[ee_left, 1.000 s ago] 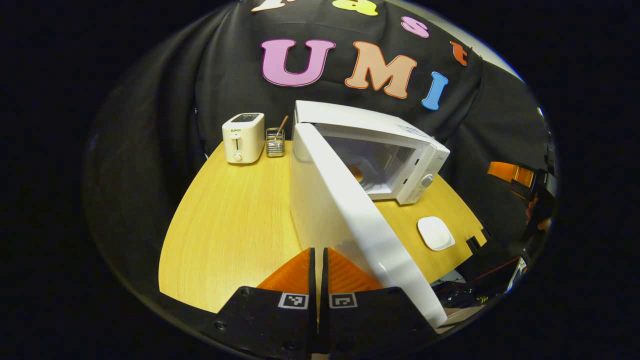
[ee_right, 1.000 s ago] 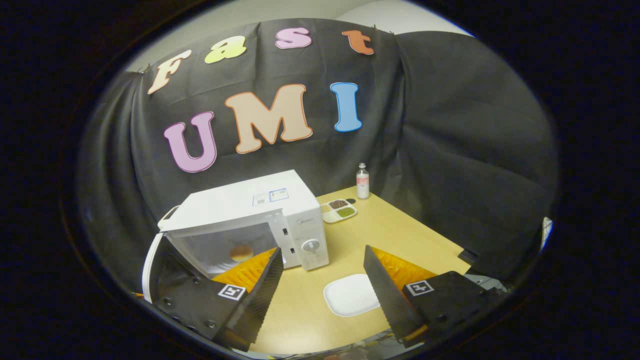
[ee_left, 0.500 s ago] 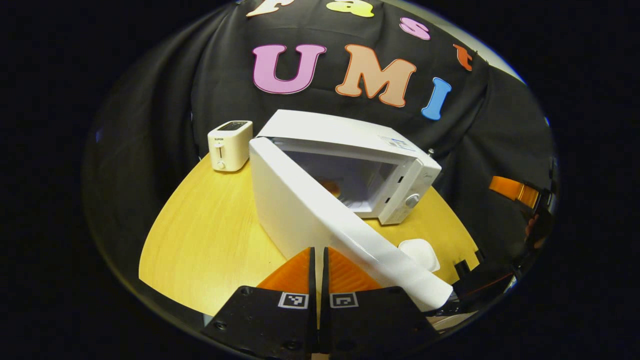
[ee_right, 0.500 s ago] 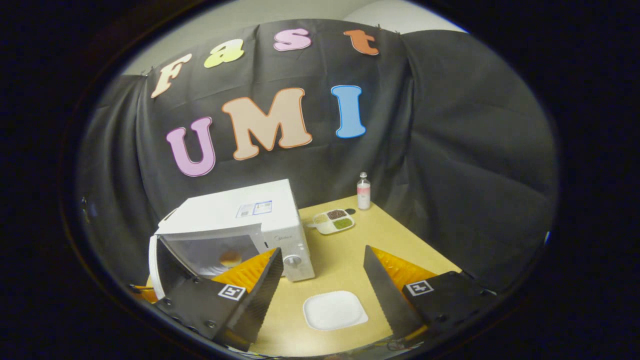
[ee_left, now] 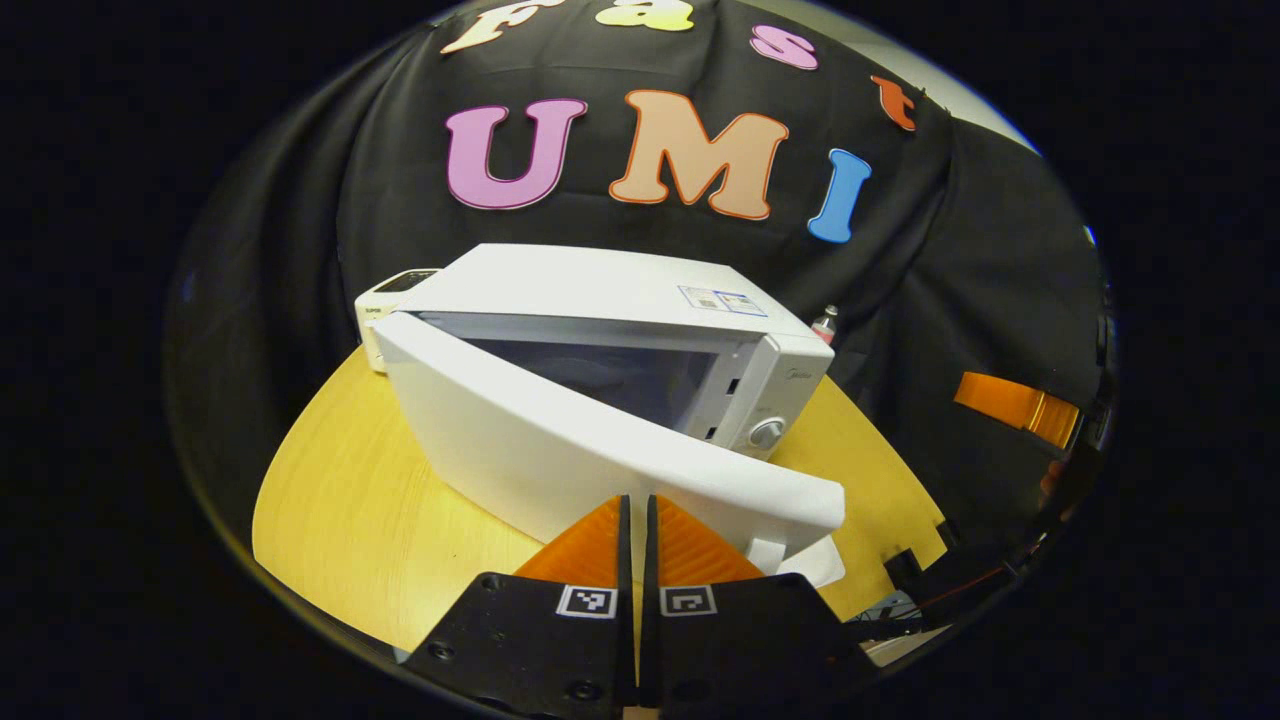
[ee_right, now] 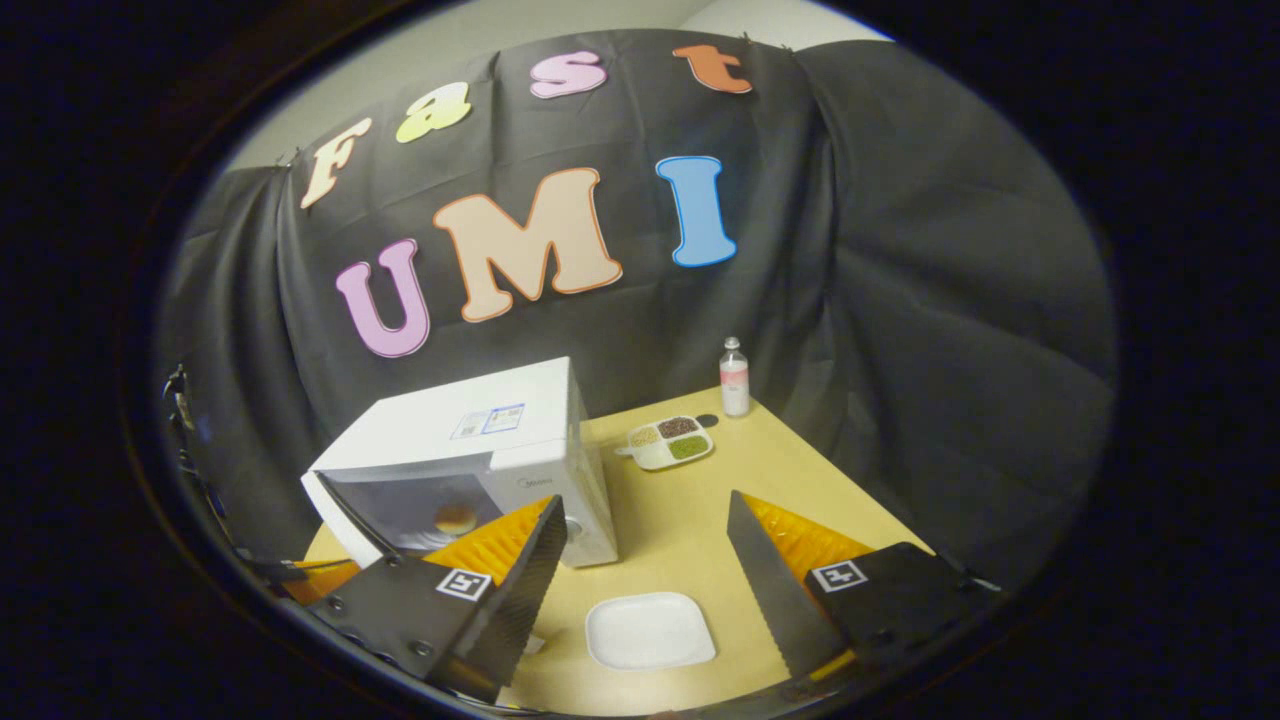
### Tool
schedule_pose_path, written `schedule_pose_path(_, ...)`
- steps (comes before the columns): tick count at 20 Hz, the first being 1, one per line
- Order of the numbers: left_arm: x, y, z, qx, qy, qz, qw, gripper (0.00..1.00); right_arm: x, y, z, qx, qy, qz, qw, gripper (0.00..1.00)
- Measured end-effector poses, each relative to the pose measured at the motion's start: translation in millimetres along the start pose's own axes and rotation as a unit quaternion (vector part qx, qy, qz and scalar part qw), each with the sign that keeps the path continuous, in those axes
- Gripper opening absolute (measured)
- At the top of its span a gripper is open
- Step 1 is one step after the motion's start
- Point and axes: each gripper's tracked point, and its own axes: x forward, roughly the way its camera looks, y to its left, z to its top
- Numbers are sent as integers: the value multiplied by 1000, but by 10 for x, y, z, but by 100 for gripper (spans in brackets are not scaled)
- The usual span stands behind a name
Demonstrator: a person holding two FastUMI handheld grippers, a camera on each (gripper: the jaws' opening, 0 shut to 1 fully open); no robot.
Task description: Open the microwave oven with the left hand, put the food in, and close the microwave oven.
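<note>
The white microwave (ee_left: 600,290) stands on the wooden table with its door (ee_left: 560,450) ajar, at a narrow angle to the body. My left gripper (ee_left: 635,497) is shut with nothing between its fingers, and its tips rest against the door's outer face. In the right gripper view the microwave (ee_right: 470,430) is at the left, and a round bun (ee_right: 455,518) lies inside behind the door (ee_right: 335,505). My right gripper (ee_right: 645,500) hangs open and holds nothing, above an empty white plate (ee_right: 650,630) in front of the oven.
A cream toaster (ee_left: 385,300) stands behind the microwave's left side. A sectioned dish of grains (ee_right: 670,440) and a small bottle (ee_right: 734,377) sit at the back right of the table (ee_right: 700,500). The other gripper's orange finger (ee_left: 1015,405) is at the far right.
The microwave door has swung from wide open to nearly closed, with my shut left gripper following behind it. The right gripper has drifted back a little, still open.
</note>
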Motion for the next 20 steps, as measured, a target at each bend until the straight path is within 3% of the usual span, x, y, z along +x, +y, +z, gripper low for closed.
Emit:
schedule_pose_path(7, 331, -273, 160, 13, -1, -17, 1000, 2, 49, -181, -177, -39, 9, -11, 999, 100)
schedule_pose_path(12, 559, -357, 246, 12, -3, -22, 1000, 2, 66, -298, -420, -30, 32, -18, 999, 100)
schedule_pose_path(20, 808, -417, 409, 5, -17, -18, 1000, 2, 73, -294, -451, -21, 33, -13, 999, 100)
